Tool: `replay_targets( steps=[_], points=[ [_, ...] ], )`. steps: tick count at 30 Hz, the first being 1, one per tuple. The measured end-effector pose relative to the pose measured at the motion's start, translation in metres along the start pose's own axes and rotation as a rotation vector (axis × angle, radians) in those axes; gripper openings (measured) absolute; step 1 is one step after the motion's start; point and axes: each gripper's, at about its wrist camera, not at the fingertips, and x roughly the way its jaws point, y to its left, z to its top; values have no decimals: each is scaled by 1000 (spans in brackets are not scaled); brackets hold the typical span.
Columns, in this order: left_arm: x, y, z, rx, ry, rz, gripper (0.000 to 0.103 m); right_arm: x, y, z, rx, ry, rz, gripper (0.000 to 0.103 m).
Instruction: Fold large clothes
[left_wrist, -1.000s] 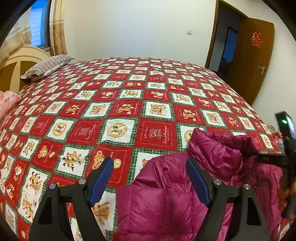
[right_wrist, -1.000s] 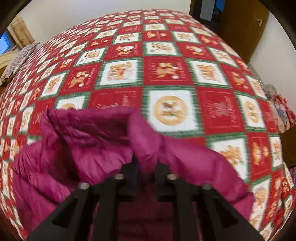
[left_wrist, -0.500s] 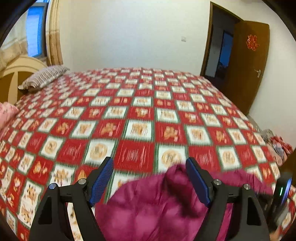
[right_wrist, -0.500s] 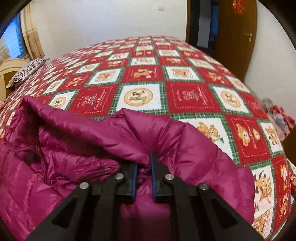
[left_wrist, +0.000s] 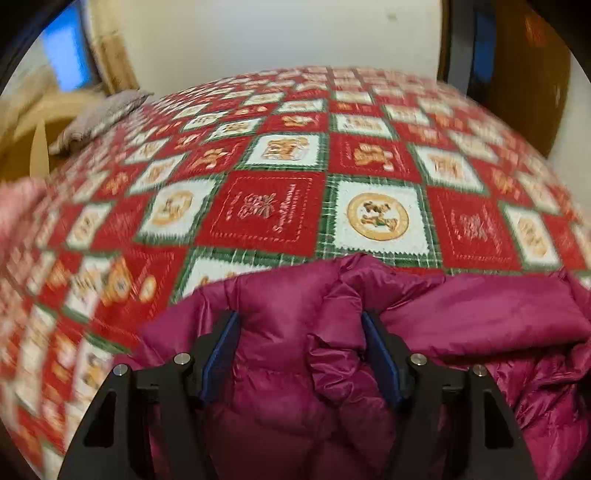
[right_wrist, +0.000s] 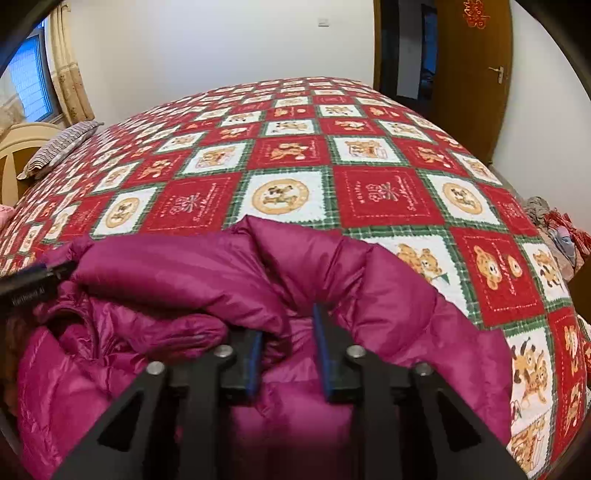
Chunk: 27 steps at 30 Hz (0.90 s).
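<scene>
A magenta puffer jacket (left_wrist: 295, 314) lies bunched at the near edge of the bed; it also shows in the right wrist view (right_wrist: 184, 273). My left gripper (left_wrist: 299, 321) is open, its jaws wide apart around a puffy fold of the jacket. My right gripper (right_wrist: 288, 317) has its jaws partly apart with jacket fabric between them; the blue pads (right_wrist: 255, 354) do not pinch it. The left gripper's dark body (right_wrist: 29, 284) shows at the left edge of the right wrist view.
The bed has a red, white and green bear-patterned quilt (right_wrist: 288, 155). A striped pillow (right_wrist: 59, 147) and beige headboard (right_wrist: 14, 147) are at far left. A brown door (right_wrist: 472, 74) stands open at far right. Loose clothes (right_wrist: 557, 229) lie beside the bed at right.
My left gripper has dropped forward onto the jacket, so fabric now sits between its jaws. My right gripper's jaws have opened from a tight pinch on the jacket.
</scene>
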Motion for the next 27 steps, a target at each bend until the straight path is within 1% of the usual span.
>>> replay_targets(
  steps=[1, 2, 4, 6, 8, 9, 10, 11, 12, 13, 15, 17, 18, 19, 21, 27],
  points=[
    [0, 2, -2, -12, -10, -9, 70, -6, -3, 0, 8, 5, 14, 46],
    [1, 3, -4, -19, -19, -13, 72, -12, -5, -1, 19, -1, 19, 49],
    [2, 1, -6, -15, -19, -12, 74, -35, -13, -4, 52, -47, 14, 62],
    [3, -3, -6, -7, -19, -1, 76, -64, -18, -4, 89, -131, -47, 63],
    [1, -6, -7, 9, -29, 23, 76, -76, -16, 5, 116, -160, -22, 55],
    [0, -7, -7, 15, -33, 32, 76, -78, -12, 12, 132, -163, 7, 44],
    [1, -7, -7, 17, -35, 34, 76, -77, -6, 22, 151, -160, 42, 41],
    [2, -7, -6, 15, -34, 33, 76, -74, 1, 27, 150, -154, 57, 40],
    [3, -6, -7, 12, -33, 28, 76, -65, 12, 34, 130, -131, 66, 39],
    [3, -7, -7, 9, -32, 25, 76, -53, 23, 36, 101, -97, 62, 34],
    [4, -7, -6, 9, -33, 26, 76, -25, 39, 34, 45, -24, 36, 27],
    [3, -8, -7, 11, -37, 29, 76, -1, 44, 24, 18, 27, -9, 26],
    [3, -8, -7, 12, -38, 29, 76, 8, 43, 18, 15, 43, -15, 24],
    [3, -8, -7, 13, -40, 31, 76, 14, 41, 13, 8, 33, -6, 24],
    [3, -8, -7, 16, -41, 34, 76, 14, 41, 10, -18, 11, -15, 24],
    [4, -8, -8, 14, -45, 34, 77, 20, 63, 6, -131, -23, -149, 25]
  ],
)
